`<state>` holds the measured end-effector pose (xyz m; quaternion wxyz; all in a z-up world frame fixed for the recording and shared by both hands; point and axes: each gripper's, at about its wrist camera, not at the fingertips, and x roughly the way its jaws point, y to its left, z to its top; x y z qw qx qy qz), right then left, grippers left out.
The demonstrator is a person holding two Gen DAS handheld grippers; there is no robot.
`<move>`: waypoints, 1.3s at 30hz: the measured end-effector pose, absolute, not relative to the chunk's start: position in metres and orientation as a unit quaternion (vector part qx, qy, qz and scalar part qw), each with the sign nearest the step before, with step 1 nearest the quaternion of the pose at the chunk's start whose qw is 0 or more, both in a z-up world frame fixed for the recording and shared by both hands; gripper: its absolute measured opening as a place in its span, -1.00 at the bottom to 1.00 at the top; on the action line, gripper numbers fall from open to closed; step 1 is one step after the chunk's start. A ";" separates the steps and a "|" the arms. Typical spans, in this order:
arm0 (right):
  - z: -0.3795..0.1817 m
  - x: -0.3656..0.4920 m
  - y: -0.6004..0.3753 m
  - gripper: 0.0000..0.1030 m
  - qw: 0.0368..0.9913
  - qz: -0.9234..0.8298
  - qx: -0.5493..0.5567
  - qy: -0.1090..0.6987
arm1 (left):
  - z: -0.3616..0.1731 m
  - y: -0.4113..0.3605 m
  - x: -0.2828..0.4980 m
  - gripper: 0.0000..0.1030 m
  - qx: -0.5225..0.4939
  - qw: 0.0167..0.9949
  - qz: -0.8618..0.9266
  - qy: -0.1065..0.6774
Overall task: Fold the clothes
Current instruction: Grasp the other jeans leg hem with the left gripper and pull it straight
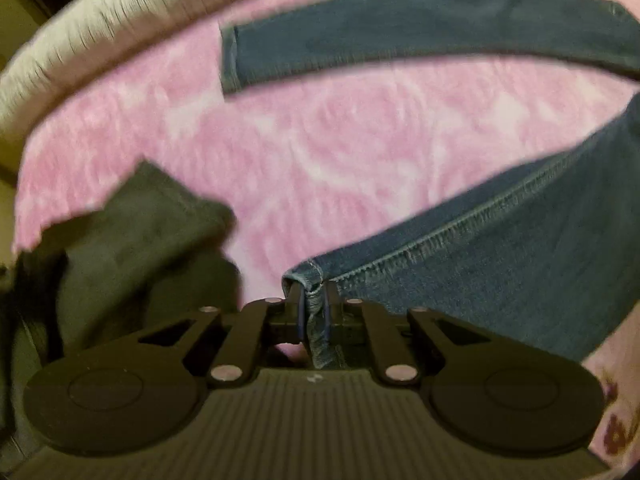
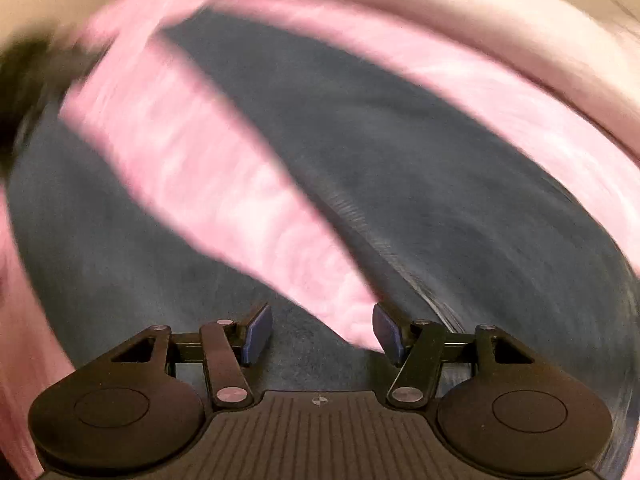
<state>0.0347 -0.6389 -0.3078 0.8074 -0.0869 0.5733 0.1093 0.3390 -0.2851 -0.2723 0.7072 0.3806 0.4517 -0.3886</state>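
Blue jeans (image 1: 520, 248) lie on a pink patterned blanket (image 1: 320, 152). My left gripper (image 1: 314, 296) is shut on the hem of the near leg, which rises off the blanket toward it. The other leg (image 1: 400, 32) lies flat farther back, its cuff pointing left. In the blurred right wrist view, my right gripper (image 2: 322, 330) hangs open over the jeans (image 2: 420, 168), just above where the two legs part, with nothing between its blue pads (image 2: 258, 334). A wedge of pink blanket (image 2: 208, 184) shows between the legs.
A dark grey garment (image 1: 132, 232) lies crumpled on the blanket's left edge, close to my left gripper. A beige ribbed cover (image 1: 100, 20) borders the blanket at the back. Pink blanket (image 2: 500, 88) also runs behind the jeans in the right wrist view.
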 end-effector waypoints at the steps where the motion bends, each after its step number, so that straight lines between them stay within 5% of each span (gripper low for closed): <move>1: -0.317 0.037 -0.636 0.15 0.791 0.138 -0.109 0.586 | -0.273 -0.287 0.342 -0.88 0.374 0.711 -0.382 0.457; 2: -0.323 0.038 -0.636 -0.01 0.780 0.156 -0.121 0.593 | -0.273 -0.289 0.345 -0.88 0.368 0.714 -0.376 0.462; 4: -0.327 0.040 -0.640 -0.64 0.777 0.165 -0.133 0.592 | -0.274 -0.292 0.352 -0.88 0.356 0.720 -0.363 0.472; 6: -0.322 0.044 -0.652 -0.81 0.794 0.135 -0.117 0.581 | -0.275 -0.296 0.358 -0.87 0.343 0.727 -0.350 0.481; 11: -0.304 0.056 -0.682 -0.78 0.838 0.035 -0.054 0.542 | -0.283 -0.306 0.366 -0.87 0.336 0.726 -0.333 0.499; 13: -0.303 0.056 -0.677 -0.62 0.835 0.062 -0.052 0.544 | -0.286 -0.310 0.367 -0.88 0.345 0.716 -0.339 0.504; 15: -0.300 0.052 -0.662 0.07 0.840 0.108 -0.043 0.530 | -0.287 -0.313 0.371 -0.88 0.350 0.704 -0.342 0.515; 16: -0.299 0.050 -0.655 0.19 0.842 0.132 -0.039 0.523 | -0.287 -0.313 0.374 -0.87 0.350 0.699 -0.343 0.522; 20: -0.316 0.059 -0.618 0.23 0.823 0.203 -0.046 0.529 | -0.281 -0.308 0.378 -0.77 0.335 0.693 -0.349 0.535; 22: -0.326 0.066 -0.599 0.22 0.810 0.236 -0.052 0.534 | -0.275 -0.301 0.377 -0.56 0.322 0.693 -0.357 0.538; 23: -0.332 0.067 -0.591 0.20 0.803 0.251 -0.053 0.537 | -0.275 -0.298 0.376 -0.48 0.317 0.689 -0.361 0.542; 25: -0.343 0.068 -0.581 -0.26 0.798 0.259 -0.062 0.540 | -0.277 -0.293 0.372 -0.34 0.310 0.678 -0.373 0.552; 26: -0.346 0.069 -0.581 -0.67 0.799 0.256 -0.062 0.541 | -0.278 -0.291 0.370 -0.34 0.307 0.673 -0.379 0.557; 30: -0.346 0.075 -0.591 -0.80 0.806 0.234 -0.036 0.542 | -0.288 -0.290 0.365 -0.31 0.315 0.671 -0.381 0.552; 34: -0.338 0.075 -0.598 -0.90 0.816 0.212 -0.023 0.538 | -0.275 -0.293 0.362 -0.53 0.290 0.689 -0.406 0.526; 39: -0.328 0.083 -0.623 -0.97 0.830 0.146 0.011 0.539 | -0.276 -0.295 0.369 -0.46 0.301 0.698 -0.390 0.519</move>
